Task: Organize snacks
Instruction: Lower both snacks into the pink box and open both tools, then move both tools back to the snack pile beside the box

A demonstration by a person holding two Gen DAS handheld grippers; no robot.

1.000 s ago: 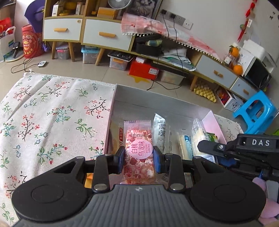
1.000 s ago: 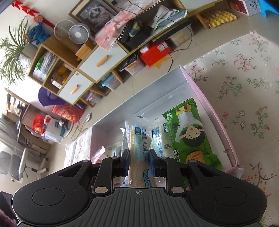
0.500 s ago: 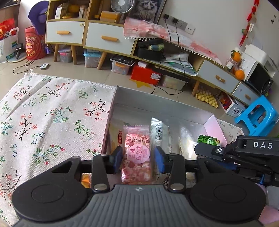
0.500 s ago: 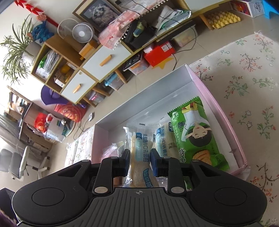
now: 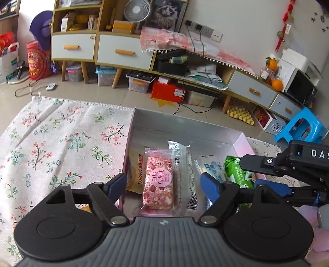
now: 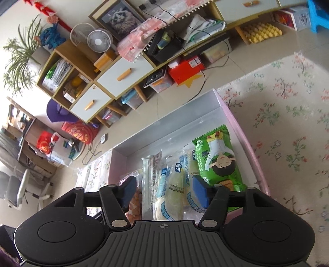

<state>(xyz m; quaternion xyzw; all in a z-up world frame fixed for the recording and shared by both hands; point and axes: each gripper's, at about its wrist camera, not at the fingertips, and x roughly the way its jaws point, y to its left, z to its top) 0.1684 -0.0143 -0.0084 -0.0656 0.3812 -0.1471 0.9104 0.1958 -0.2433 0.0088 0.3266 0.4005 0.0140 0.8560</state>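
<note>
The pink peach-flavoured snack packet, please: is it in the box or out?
In: the pink snack packet lies flat inside the pink-walled box, between other packets.

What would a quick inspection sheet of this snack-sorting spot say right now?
Surface: floral cloth, bearing a pink box.
Job's things: pink snack packet, yellow packet, clear packet, blue-white packets, green packet, side by side in the box.
Clutter: nothing seen on the cloth.
Grippers: left gripper and right gripper, jaws just opened, packets released.
Cables: black leads hanging from wall sockets.
Surroundings: cabinets, fan, blue stool.
</note>
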